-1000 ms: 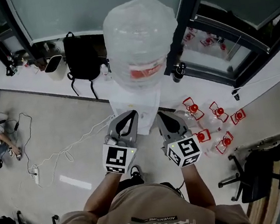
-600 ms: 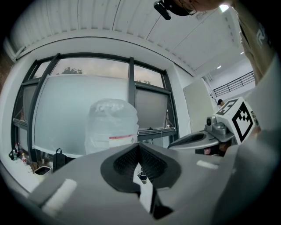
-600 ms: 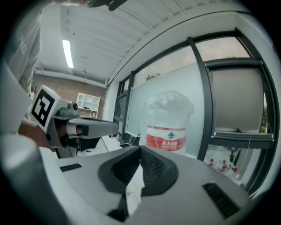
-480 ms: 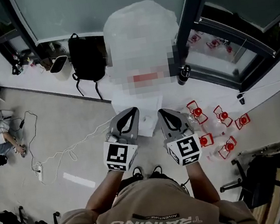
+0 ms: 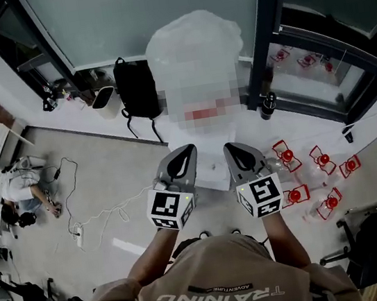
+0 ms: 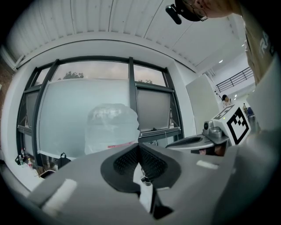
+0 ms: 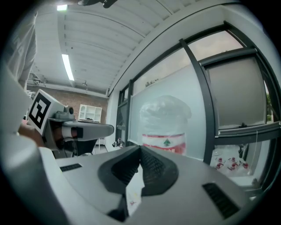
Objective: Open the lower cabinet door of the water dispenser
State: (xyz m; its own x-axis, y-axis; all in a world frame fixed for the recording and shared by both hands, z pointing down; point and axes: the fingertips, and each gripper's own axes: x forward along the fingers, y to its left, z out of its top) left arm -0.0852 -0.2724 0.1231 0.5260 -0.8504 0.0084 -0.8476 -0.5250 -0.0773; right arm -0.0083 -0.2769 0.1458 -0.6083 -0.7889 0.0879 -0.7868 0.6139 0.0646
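Both grippers were held level before the water dispenser (image 5: pixel 211 169), which stood against the window wall with the large water bottle (image 7: pixel 163 125) seated on top. The left gripper (image 6: pixel 139 148) was seen with its jaws pressed together on nothing, and the right gripper (image 7: pixel 140 151) was likewise closed and empty. The lower cabinet door was shown in no view; it was judged to lie on the front face, below the jaw tips.

3 risks were judged likely. The door's edge could not be caught with the jaws closed. A blind reach downward might be stopped by the dispenser's front. A hard pull might rock the top-heavy unit, and the red-capped bottles (image 5: pixel 295 195) on the floor nearby might be knocked.
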